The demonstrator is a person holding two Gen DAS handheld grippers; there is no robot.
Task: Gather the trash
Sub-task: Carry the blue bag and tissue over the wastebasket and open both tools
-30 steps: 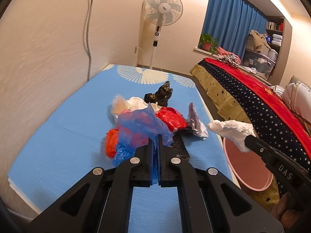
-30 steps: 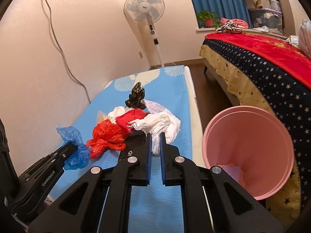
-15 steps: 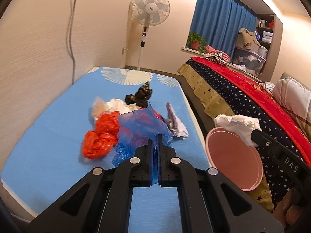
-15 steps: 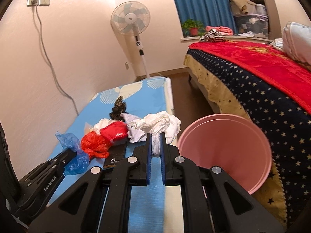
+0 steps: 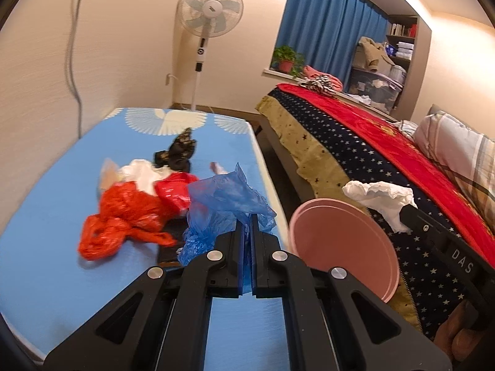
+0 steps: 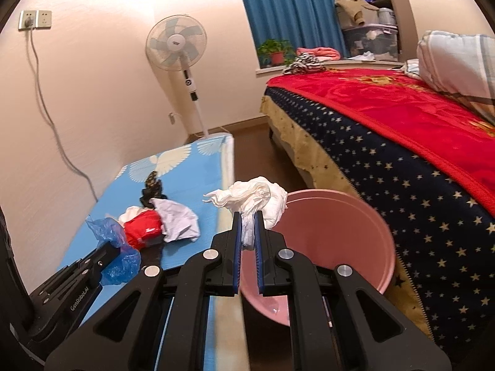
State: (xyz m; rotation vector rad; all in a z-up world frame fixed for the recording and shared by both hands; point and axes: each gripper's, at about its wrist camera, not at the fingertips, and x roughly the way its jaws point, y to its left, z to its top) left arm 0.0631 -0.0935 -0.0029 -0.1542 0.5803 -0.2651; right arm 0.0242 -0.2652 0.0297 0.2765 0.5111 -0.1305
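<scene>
Pinching a crumpled white tissue [image 6: 252,199] in the right claw [image 6: 248,232] at the near rim of the pink bin [image 6: 346,241], nearer than the left claw [image 5: 246,232] clamped on a blue bag [image 5: 225,204] over the blue mat [image 5: 46,216].

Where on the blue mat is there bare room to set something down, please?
The blue mat is bare along the wall side, left of the orange bag, and at the far end around the white bird print. It is crowded mid-mat, from the black wrapper to the blue bag.
</scene>
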